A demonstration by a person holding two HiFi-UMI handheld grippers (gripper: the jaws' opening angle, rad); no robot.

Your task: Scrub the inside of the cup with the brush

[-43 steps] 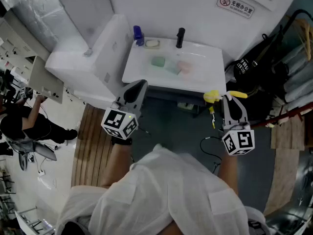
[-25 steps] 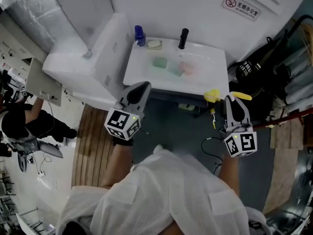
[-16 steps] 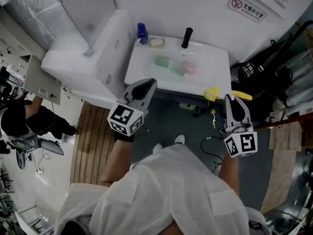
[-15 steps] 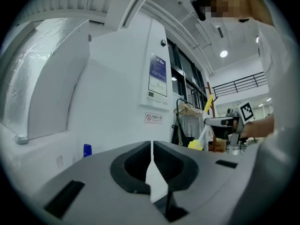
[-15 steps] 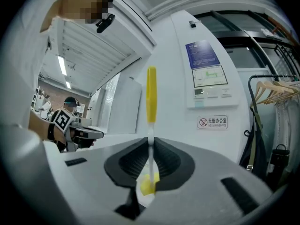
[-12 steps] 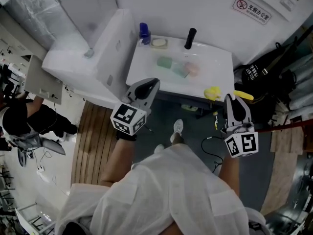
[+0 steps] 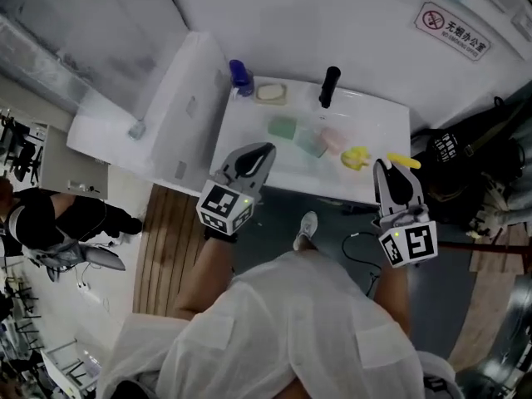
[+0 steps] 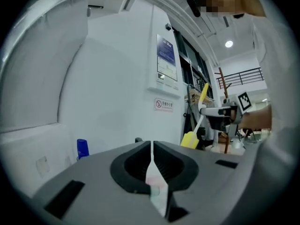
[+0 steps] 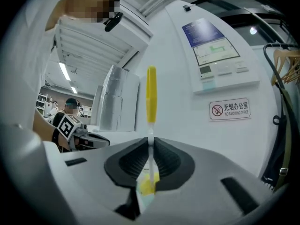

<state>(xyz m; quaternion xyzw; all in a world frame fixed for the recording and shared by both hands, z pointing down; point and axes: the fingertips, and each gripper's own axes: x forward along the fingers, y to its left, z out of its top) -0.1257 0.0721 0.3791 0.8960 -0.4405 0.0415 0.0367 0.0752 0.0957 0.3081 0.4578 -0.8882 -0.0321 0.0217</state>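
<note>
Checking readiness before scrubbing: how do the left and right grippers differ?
The right gripper is shut on the yellow brush; the left gripper is shut on nothing. The left gripper is by the left front of the sink, the right gripper by its right front. Both point toward the sink.

The sink (image 7: 378, 127) is seen as smooth, glossy white, ceramic in look, and the tap (image 7: 329, 86) on it as matt black. The bodies of the left claw (image 7: 263, 150) and the right claw (image 7: 391, 168) are made of matt grey plastic, with darker, dull inner faces. The brush (image 7: 356, 158) is shown with a glossy yellow plastic handle, a translucent stem and a soft, foam-like head. The bottle (image 7: 239, 75) appears as blue plastic. Wooden slats (image 7: 166, 248) are laid on the floor; the white garment (image 7: 283, 339) is of matt cloth.
</note>
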